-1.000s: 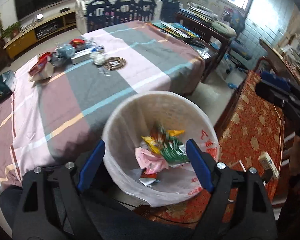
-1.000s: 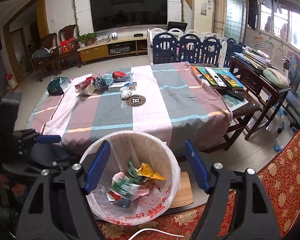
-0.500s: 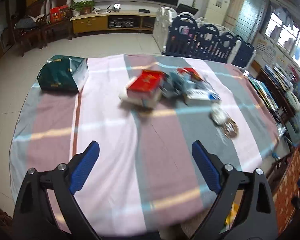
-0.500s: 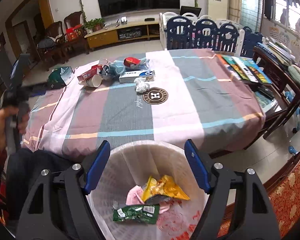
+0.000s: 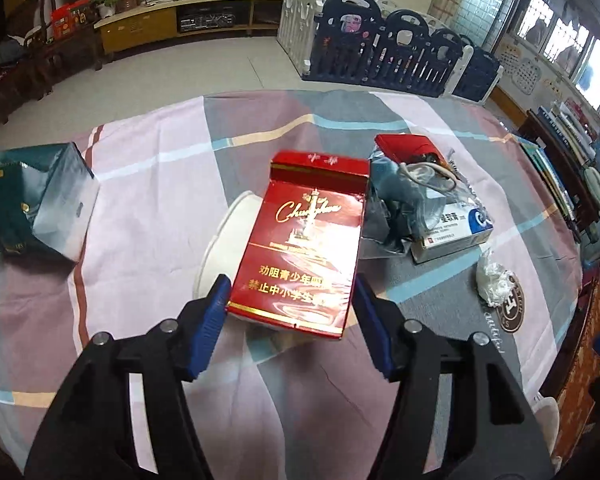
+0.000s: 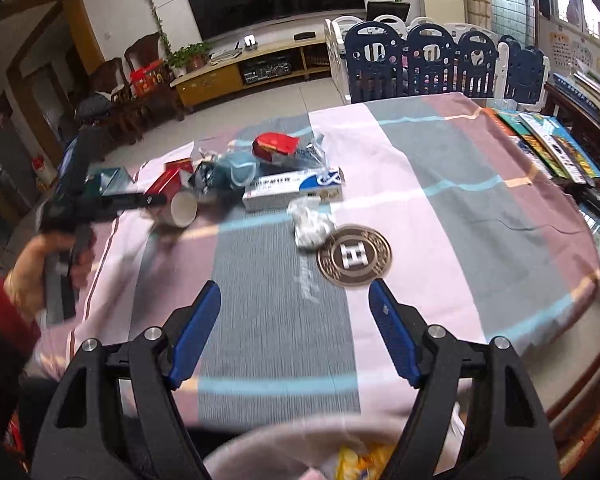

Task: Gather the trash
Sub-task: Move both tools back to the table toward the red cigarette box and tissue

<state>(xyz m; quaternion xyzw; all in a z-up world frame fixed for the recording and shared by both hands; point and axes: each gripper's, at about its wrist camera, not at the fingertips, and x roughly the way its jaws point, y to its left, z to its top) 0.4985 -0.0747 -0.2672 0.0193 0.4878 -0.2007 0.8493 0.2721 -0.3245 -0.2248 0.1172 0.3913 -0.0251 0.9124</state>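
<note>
In the left wrist view a red cigarette carton lies on top of a tipped white paper cup. My left gripper is open, its blue fingers on either side of the carton's near end, seemingly not clamped. In the right wrist view my right gripper is open and empty over the striped tablecloth. A crumpled white wrapper lies ahead of it. The white bin with wrappers inside is just below the right gripper.
A blue-and-white medicine box, a clear plastic bag with a teal mask, a small red box and a dark green bag lie on the table. A round brown coaster sits mid-table. Books lie at right.
My left gripper swung from the bin to the table and came up around the red carton. My right gripper rose from over the bin toward the table.
</note>
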